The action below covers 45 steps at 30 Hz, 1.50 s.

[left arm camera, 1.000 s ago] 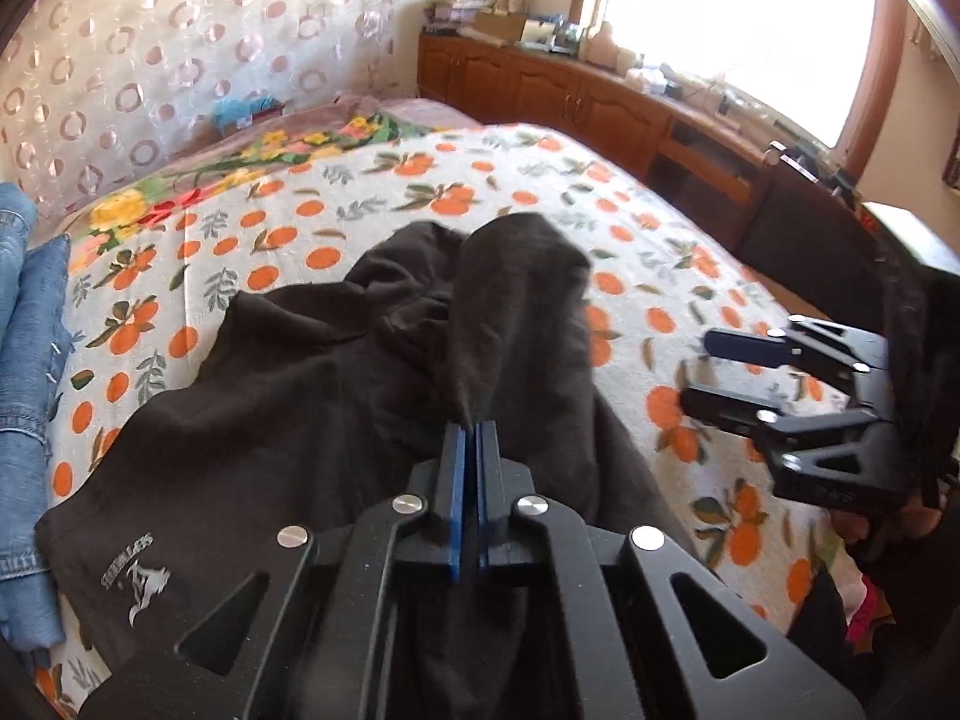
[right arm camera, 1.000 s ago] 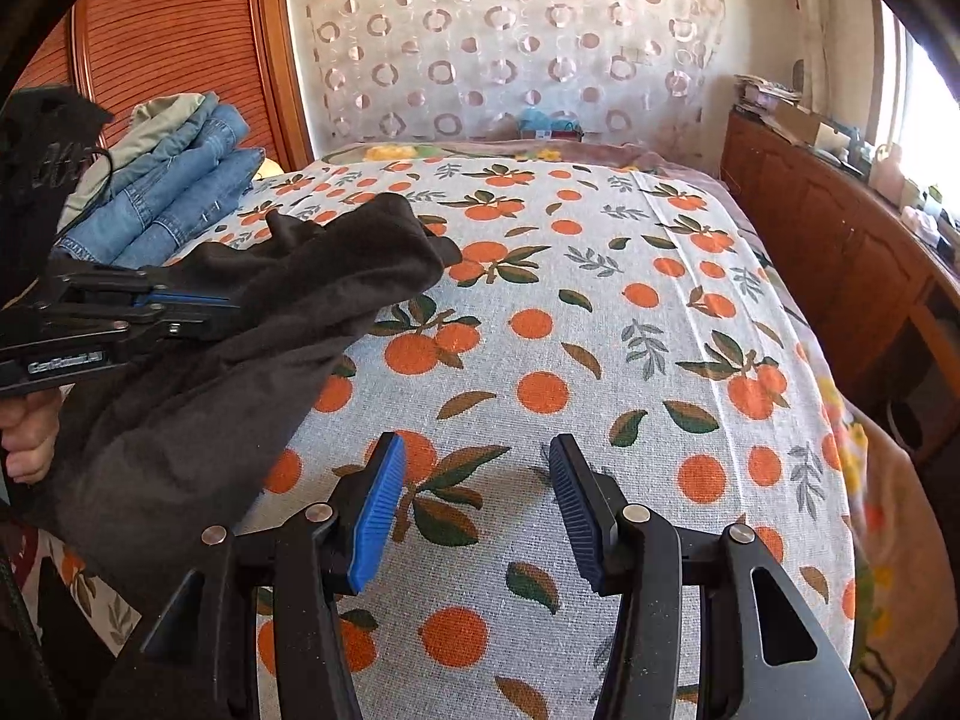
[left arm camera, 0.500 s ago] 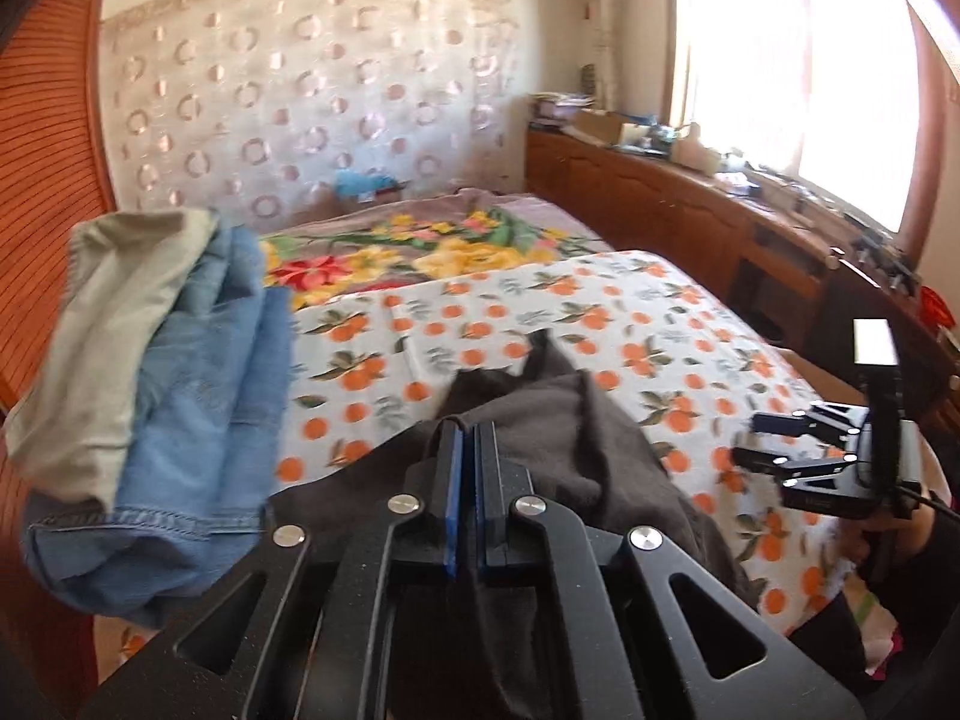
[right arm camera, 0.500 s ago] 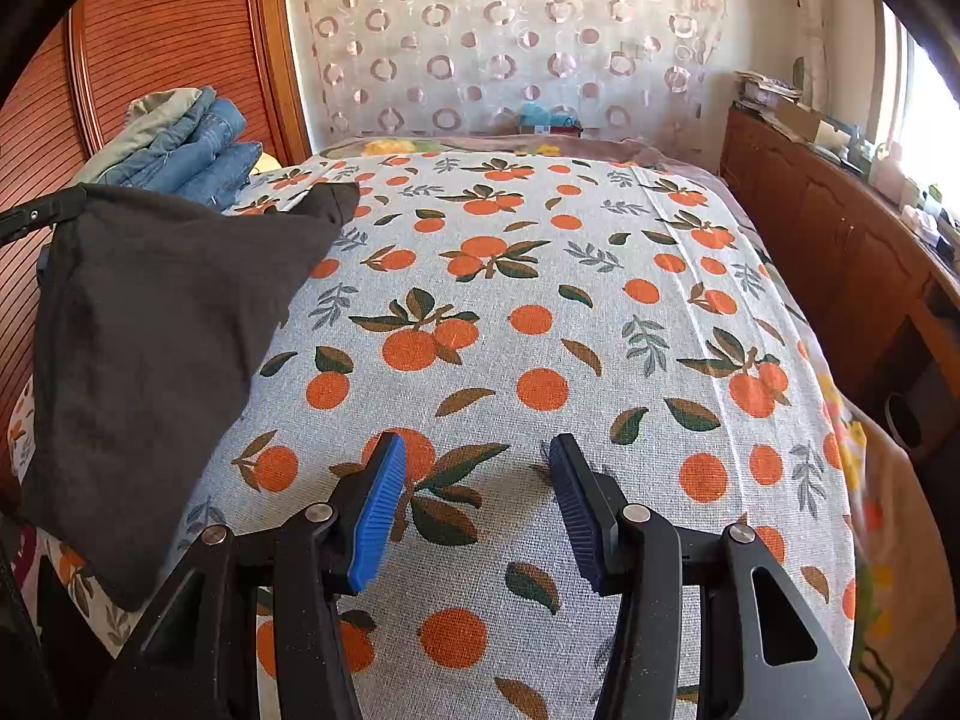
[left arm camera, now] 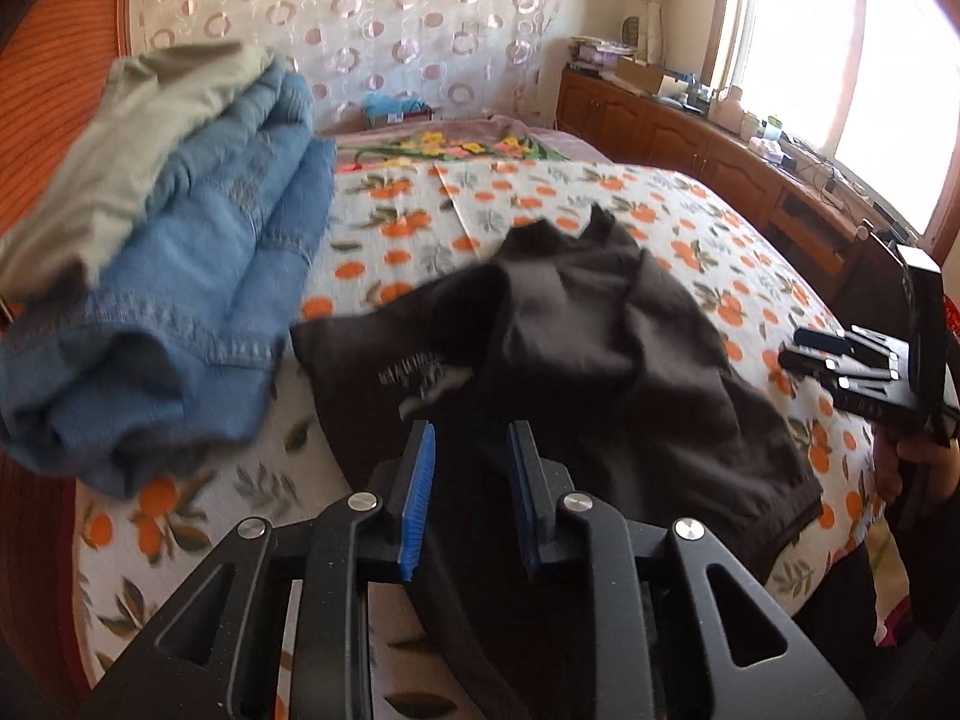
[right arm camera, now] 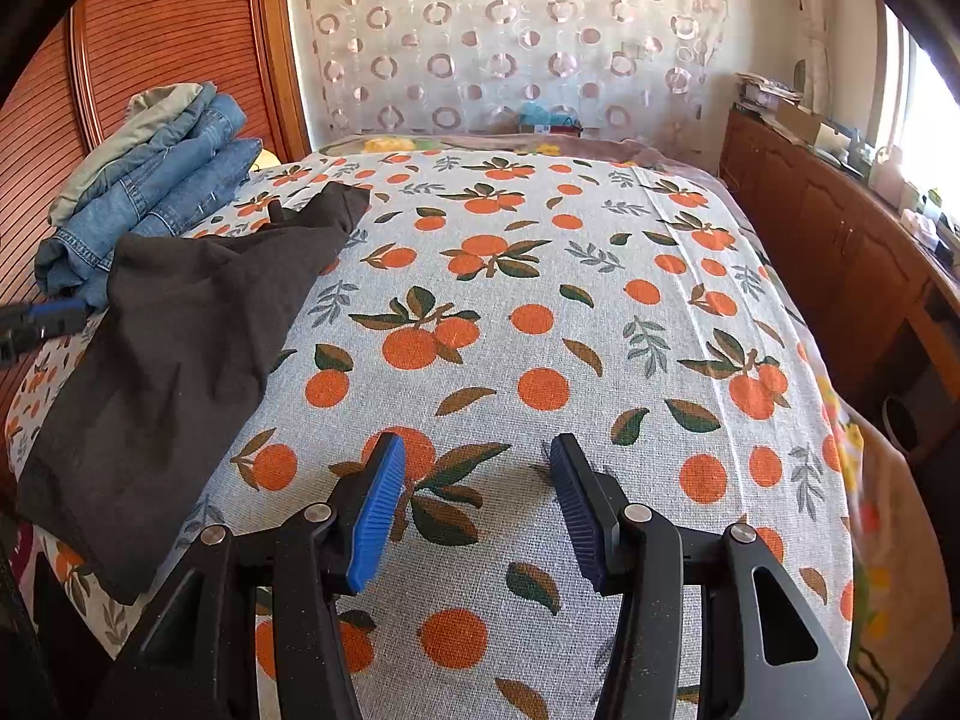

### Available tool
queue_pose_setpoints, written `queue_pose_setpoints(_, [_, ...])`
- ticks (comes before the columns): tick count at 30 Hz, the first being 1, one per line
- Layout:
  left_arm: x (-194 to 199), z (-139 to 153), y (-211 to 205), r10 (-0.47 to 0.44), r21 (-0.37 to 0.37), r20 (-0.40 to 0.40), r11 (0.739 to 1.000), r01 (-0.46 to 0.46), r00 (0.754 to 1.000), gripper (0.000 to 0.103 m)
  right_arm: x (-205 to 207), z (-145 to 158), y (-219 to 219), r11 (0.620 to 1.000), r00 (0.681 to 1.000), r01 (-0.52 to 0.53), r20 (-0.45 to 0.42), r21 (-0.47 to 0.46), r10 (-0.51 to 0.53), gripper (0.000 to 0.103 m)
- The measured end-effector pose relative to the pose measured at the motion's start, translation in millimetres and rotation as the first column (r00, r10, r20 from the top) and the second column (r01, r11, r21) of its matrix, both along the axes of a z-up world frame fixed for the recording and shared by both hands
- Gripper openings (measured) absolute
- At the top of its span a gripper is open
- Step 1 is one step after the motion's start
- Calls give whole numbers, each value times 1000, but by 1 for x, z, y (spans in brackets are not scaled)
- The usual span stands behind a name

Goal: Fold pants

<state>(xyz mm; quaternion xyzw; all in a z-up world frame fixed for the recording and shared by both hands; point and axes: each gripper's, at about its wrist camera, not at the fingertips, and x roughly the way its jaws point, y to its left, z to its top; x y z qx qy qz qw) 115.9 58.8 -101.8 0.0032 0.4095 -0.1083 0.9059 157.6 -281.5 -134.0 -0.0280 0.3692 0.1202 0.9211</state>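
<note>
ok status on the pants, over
Left gripper jaws opening over the pants. Right gripper open, empty. Pants heaped beside folded jeans, nothing blocking.

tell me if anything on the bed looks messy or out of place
The dark pants lie crumpled beside the folded jeans stack, bunched unevenly with one end hanging over the bed's edge. The left tongs are opening, with the fabric below them rather than pinched. The orange-print bedspread otherwise lies smooth.

Pants (right arm camera: 180, 354) lie at the bed's (right arm camera: 600, 312) left edge, hanging over its near edge. Folded clothes stack (right arm camera: 150, 180) sits behind them at the far-left corner. Cabinet (right arm camera: 840, 252) runs along the bed's right side.
</note>
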Motion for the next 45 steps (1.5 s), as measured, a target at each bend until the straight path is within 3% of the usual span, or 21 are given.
queue_pose_setpoints(12, [-60, -19, -8, -20, -131, -39, 991, 15, 999, 26, -1, 2, -1, 1000, 1000, 11, -1, -15, -11, 52])
queue_pose_setpoints(14, [-61, -23, -11, -26, -141, -47, 990, 19, 999, 26, -9, 8, 2, 999, 999, 15, 39, -29, -14, 52])
queue_pose_setpoints(17, [-61, -29, -15, -37, -152, -64, 988, 27, 997, 26, -25, 16, 13, 999, 998, -47, 40, 25, 46, 52])
queue_pose_setpoints(25, [-68, -21, -12, -43, -168, -47, 985, 35, 998, 27, -81, 28, 55, 977, 976, -211, 62, 30, 209, 53])
queue_pose_setpoints(28, [-73, -17, -12, -49, -184, -36, 982, 41, 998, 36, -94, 27, 61, 969, 968, -246, 50, 19, 245, 53])
queue_pose_setpoints(29, [-74, -17, -12, -55, -194, -31, 980, 48, 998, 44, -96, 27, 63, 967, 966, -256, 46, 17, 255, 53])
queue_pose_setpoints(36, [-67, -20, -17, -47, -167, -30, 985, 42, 998, 44, -90, 19, 76, 962, 961, -275, 12, -3, 275, 53])
queue_pose_setpoints(37, [-66, -21, -18, -51, -166, -29, 985, 46, 998, 40, -88, 17, 76, 962, 962, -274, 6, 0, 274, 53])
queue_pose_setpoints(38, [-66, -21, -18, -55, -164, -27, 985, 50, 998, 28, -85, 16, 78, 962, 962, -274, -1, 1, 274, 53])
queue_pose_setpoints(41, [-69, -18, -20, -69, -146, -12, 987, 66, 998, 9, -82, 14, 78, 963, 962, -271, -12, 3, 271, 53])
queue_pose_setpoints(45, [-85, 0, -21, -92, -147, 32, 984, 96, 995, 7, -78, 15, 75, 965, 965, -263, -13, 20, 263, 53])
